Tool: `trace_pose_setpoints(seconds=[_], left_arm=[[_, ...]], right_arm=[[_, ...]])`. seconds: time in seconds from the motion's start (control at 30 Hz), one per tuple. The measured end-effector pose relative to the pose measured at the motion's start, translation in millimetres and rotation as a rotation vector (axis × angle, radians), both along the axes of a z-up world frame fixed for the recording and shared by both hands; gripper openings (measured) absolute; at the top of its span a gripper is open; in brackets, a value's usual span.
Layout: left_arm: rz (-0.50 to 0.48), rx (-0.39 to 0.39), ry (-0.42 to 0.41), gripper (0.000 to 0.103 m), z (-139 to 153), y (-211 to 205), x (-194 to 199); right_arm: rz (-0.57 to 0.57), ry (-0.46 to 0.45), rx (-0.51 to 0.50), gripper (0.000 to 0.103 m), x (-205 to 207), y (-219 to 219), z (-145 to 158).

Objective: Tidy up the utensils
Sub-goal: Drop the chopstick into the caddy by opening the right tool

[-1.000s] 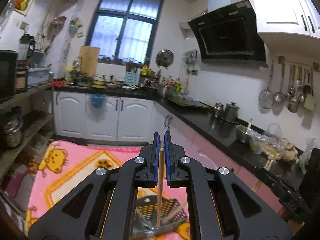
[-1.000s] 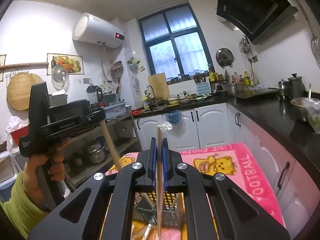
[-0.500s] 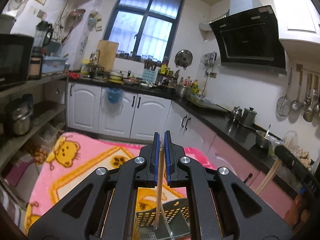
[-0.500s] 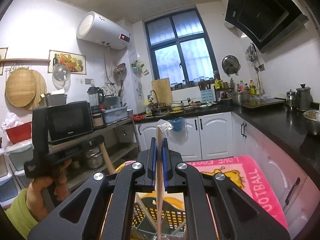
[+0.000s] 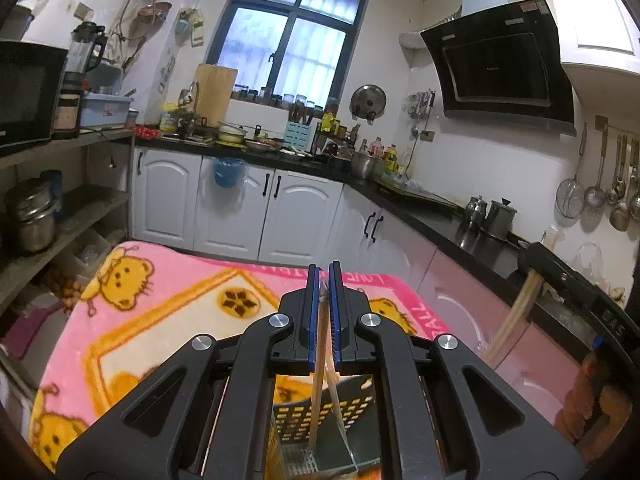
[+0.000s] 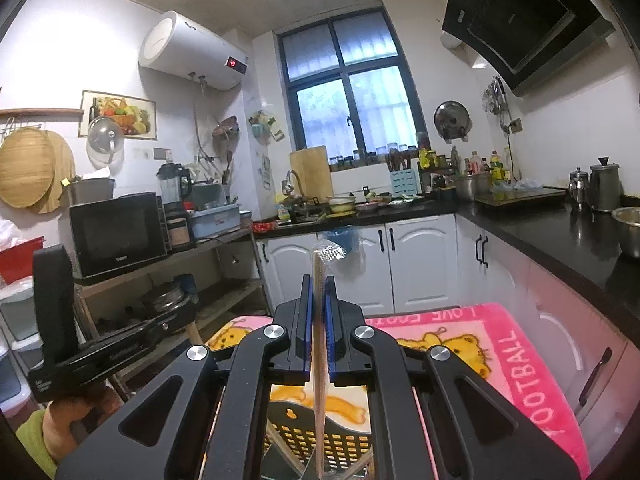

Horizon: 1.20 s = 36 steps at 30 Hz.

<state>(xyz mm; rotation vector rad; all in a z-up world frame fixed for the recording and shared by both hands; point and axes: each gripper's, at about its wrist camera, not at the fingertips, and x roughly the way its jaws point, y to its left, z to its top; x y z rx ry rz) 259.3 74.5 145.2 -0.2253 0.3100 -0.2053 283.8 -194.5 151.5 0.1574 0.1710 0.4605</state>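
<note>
In the left wrist view, a pink cartoon blanket (image 5: 132,320) fills the lower left. At lower centre the left tongs (image 5: 324,312) are clamped on a wooden chopstick (image 5: 318,380), whose lower end dips into the black perforated basket (image 5: 320,416) at the bottom of the frame. In the right wrist view, a hand (image 6: 68,424) sits at lower left; at centre the right tongs (image 6: 319,316) pinch plastic-wrapped chopsticks (image 6: 322,360) that stand upright above the same basket (image 6: 328,440).
</note>
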Motion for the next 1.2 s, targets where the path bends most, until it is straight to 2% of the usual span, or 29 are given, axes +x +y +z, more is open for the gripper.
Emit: trace_pose_setpoints(seconds=[0.47,0.53,0.57,0.6,0.63,0.73,0.8,0.87,0.93,1.2], left_arm=[[-0.004,0.002,-0.001,0.003,-24.9,-6.9,-12.3],[0.000,0.008,0.003,0.003,-26.7,-7.3,-13.3],[0.001,0.009,0.006,0.003,-28.1,-7.1,-14.4],[0.003,0.010,0.008,0.003,-29.6,-6.8,-16.0],[0.005,0.009,0.011,0.003,-30.1,-5.9,-16.2],[0.009,0.000,0.031,0.003,-35.0,-2.2,-17.9],[0.012,-0.004,0.039,0.006,-37.9,0.0,-19.8],[0.020,-0.009,0.044,0.018,-40.3,2.6,-22.4],[0.030,-0.015,0.049,0.023,-41.8,4.3,-25.0],[0.048,-0.030,0.055,0.043,-45.1,9.7,-37.5]], right_arm=[[-0.027,0.026,0.030,0.007,19.8,12.8,-30.3],[-0.035,0.044,0.022,0.011,21.2,12.8,-35.5],[-0.039,0.053,0.016,0.017,21.2,12.1,-37.5],[-0.047,0.072,0.012,0.031,20.2,10.4,-40.9],[-0.049,0.079,0.019,0.036,18.7,8.0,-43.4],[-0.050,0.102,0.014,0.037,11.8,1.7,-52.4],[-0.058,0.136,0.004,0.038,7.0,-3.8,-59.9],[-0.059,0.179,0.004,0.038,4.6,-9.8,-67.0],[-0.067,0.202,-0.003,0.038,1.0,-12.9,-71.3],[-0.065,0.240,-0.014,0.038,-14.4,-24.1,-75.7]])
